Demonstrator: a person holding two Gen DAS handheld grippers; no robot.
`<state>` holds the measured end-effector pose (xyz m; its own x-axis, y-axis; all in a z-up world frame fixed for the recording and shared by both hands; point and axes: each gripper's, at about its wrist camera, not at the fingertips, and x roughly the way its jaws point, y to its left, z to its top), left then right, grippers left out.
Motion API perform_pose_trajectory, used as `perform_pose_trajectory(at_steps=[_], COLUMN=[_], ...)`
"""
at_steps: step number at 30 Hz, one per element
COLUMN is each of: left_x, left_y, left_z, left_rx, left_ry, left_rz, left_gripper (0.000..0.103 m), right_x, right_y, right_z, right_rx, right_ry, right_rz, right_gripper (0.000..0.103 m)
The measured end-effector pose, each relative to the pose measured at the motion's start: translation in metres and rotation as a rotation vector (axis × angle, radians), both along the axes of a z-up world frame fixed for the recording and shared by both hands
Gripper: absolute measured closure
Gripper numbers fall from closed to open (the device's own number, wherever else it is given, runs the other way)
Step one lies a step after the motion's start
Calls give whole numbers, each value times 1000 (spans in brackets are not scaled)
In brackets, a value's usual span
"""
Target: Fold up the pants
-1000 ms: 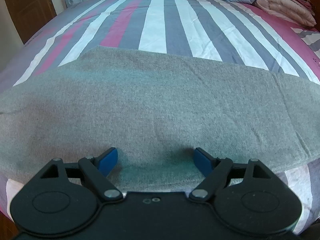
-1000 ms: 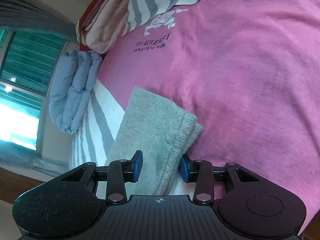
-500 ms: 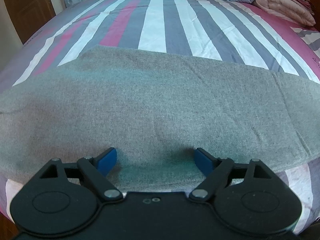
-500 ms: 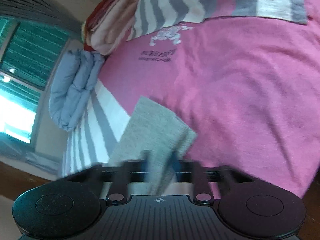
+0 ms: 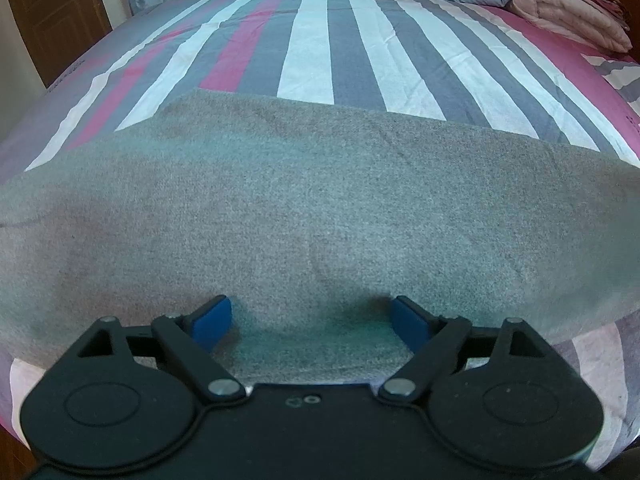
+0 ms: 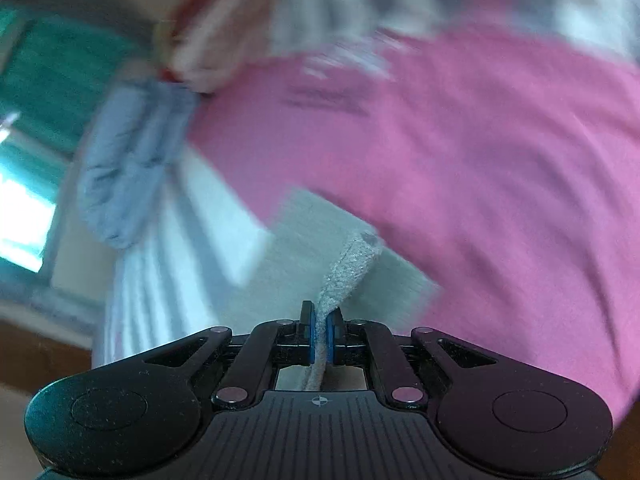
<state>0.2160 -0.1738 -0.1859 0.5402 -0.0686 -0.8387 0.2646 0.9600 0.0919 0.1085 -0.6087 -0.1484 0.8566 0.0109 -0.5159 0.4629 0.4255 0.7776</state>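
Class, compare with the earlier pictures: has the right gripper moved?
Yes. The right gripper has shut on the end of the grey pants. The blue quilt and pink sheet have slid and blurred, so it is swinging; direction unclear.

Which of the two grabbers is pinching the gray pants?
The right gripper: its blue pads are squeezed shut on an edge of the gray pants. The left gripper is open wide over the flat cloth.

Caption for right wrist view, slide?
Right claw shut on grey knit pants edge above pink bedsheet; background motion-blurred.
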Motion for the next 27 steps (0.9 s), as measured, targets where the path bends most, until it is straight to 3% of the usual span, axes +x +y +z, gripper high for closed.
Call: perform_pose_trajectory(at_steps=[2, 3, 4, 5, 8, 12, 21, 24, 27], left_x=[1, 2, 2, 1, -2, -1, -1, 0, 0], left_y=[1, 2, 2, 2, 1, 0, 0, -1, 0], left_z=[1, 1, 0, 0, -1, -1, -1, -1, -2], left_rx=[-9, -10, -11, -8, -1, 0, 0, -1, -2], left_ry=[0, 6, 9, 6, -3, 1, 2, 3, 1], left_rz=[6, 11, 14, 12, 3, 4, 4, 4, 3], left_gripper=[20, 20, 20, 20, 20, 20, 20, 20, 20], right_x=[5, 6, 8, 9, -2, -26, -29, -45, -53], right_y=[10, 19, 22, 20, 1, -2, 5, 2, -3], right_z=[46, 68, 71, 62, -1, -50, -46, -39, -45], right_rx=[-105, -206, -228, -198, -62, 29, -66, -25, 28], right_ry=[-191, -237, -235, -205, -7, 106, 157, 121, 141], right_rz=[46, 68, 75, 66, -37, -93, -65, -100, -115], right_gripper=[99, 99, 99, 99, 99, 99, 98, 93, 92])
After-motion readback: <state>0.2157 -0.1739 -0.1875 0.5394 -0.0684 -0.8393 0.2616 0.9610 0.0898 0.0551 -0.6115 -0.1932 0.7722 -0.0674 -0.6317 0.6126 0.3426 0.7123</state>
